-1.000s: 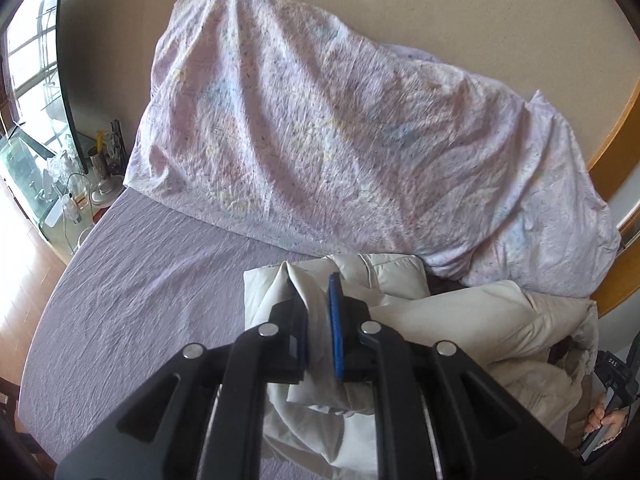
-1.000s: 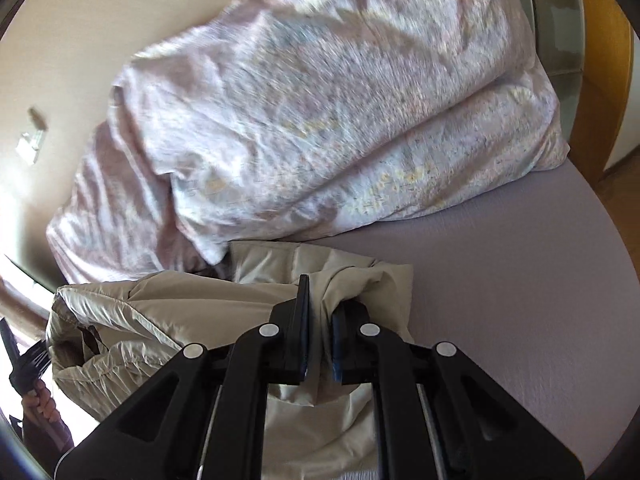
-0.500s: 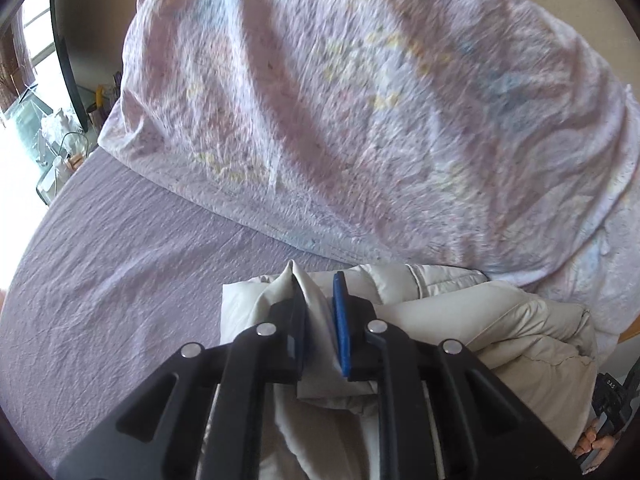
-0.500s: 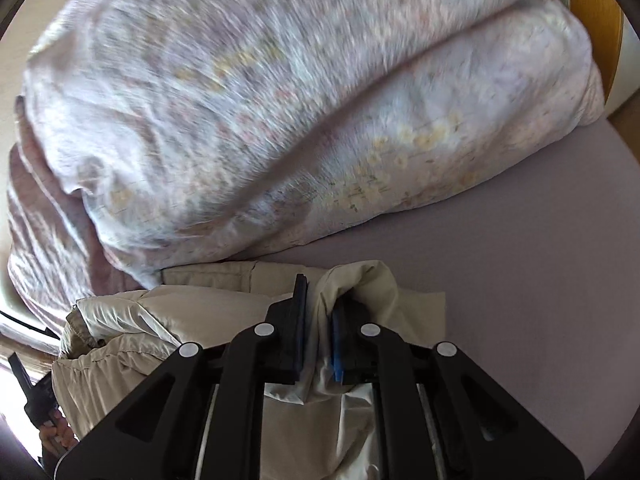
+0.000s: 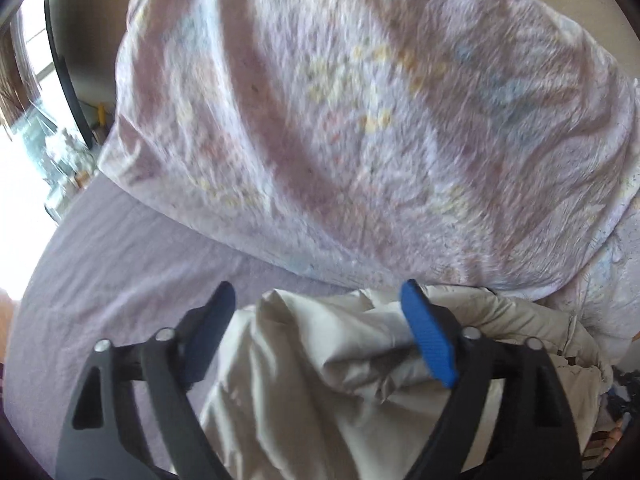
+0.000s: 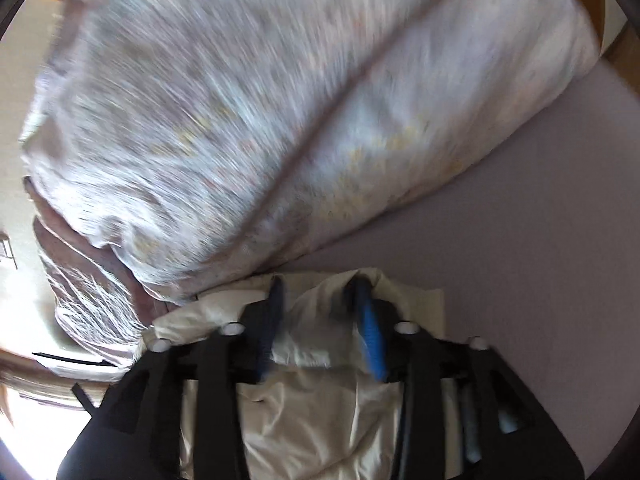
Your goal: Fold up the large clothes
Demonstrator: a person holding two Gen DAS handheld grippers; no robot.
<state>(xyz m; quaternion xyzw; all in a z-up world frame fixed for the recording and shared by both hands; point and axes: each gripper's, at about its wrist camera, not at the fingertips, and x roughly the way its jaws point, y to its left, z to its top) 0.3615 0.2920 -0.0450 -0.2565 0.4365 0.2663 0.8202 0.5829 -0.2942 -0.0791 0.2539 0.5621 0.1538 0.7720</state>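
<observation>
On bed sheet | beige jacket between both tools' just-opened jaws | left tool, right tool released

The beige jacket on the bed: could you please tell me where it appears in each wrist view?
Left wrist: the beige jacket fills the bottom centre and right, between the open left gripper fingers.
Right wrist: the jacket sits at bottom centre, under the right gripper.
Shared landmark: the floral duvet heaped just behind it.
</observation>
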